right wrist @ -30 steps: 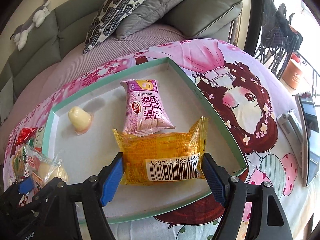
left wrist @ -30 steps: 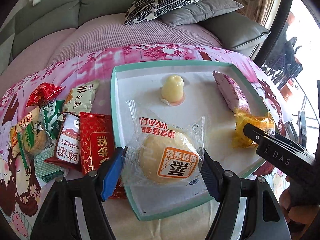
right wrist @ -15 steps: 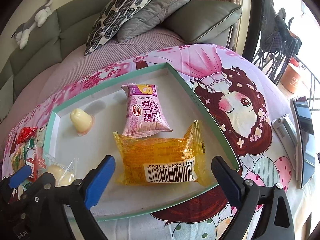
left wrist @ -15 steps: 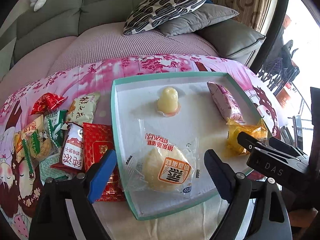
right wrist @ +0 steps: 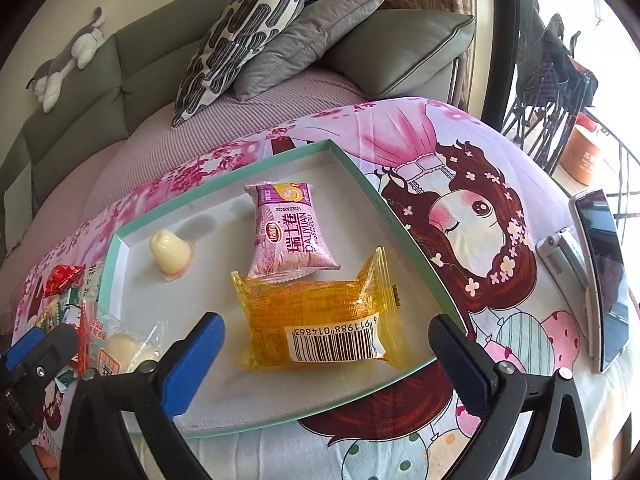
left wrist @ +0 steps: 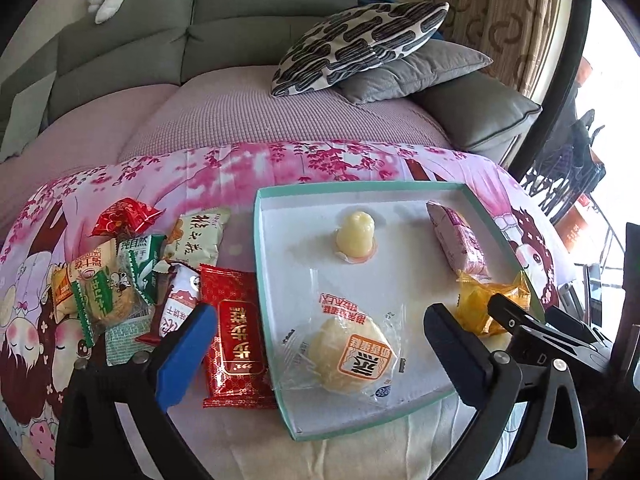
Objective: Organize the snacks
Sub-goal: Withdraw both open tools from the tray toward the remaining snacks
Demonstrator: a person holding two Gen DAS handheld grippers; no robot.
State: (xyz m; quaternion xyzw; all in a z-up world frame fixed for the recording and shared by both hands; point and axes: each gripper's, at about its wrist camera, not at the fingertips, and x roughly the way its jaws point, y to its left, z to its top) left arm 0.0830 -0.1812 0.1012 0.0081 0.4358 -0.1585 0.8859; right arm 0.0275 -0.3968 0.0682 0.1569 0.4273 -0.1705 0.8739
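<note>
A teal-rimmed white tray point(left wrist: 360, 187) point(right wrist: 208, 264) lies on the pink cartoon cloth. On it are a jelly cup point(left wrist: 355, 236) point(right wrist: 170, 254), a pink roll packet point(left wrist: 458, 240) point(right wrist: 292, 236), a yellow packet point(left wrist: 480, 308) point(right wrist: 316, 316) and a round cake in clear wrap point(left wrist: 352, 356). My left gripper point(left wrist: 320, 344) hangs over the cake; its jaws are opening, and the cake lies between them untouched. The jaws of my right gripper point(right wrist: 328, 360) are opening too, wide of the yellow packet on either side.
Several loose snack packets, among them a red one point(left wrist: 236, 332), lie in a pile left of the tray. A phone point(right wrist: 600, 272) and a grey device point(right wrist: 560, 252) rest on the cloth at the right. A sofa with cushions point(left wrist: 360, 44) stands behind.
Both grippers have opened wide, letting go of the cake and the yellow packet, which stay on the tray. The left gripper has risen and drawn back a little.
</note>
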